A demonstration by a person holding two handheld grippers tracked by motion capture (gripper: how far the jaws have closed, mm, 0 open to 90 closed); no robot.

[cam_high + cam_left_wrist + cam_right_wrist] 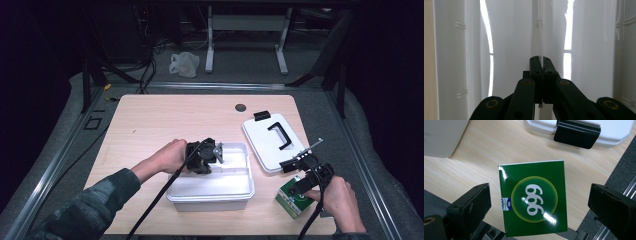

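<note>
The left gripper point(216, 152) is clamped on the wall of the white bin point(235, 192). The right gripper point(541, 202) is spread wide astride the green box point(534, 197) on the tabletop point(165, 117).

A light wooden table point(165, 117) fills the middle of the high view, with a small dark round hole point(240, 107) near its far edge, right of centre. At lower centre a white open bin point(235, 192) stands on it, and to the right of that, at centre right, lies a white lid point(262, 135) with a black handle and a black latch at its upper edge. At the lower right, near the table's front corner, sits a green box point(289, 199) marked 999.
</note>
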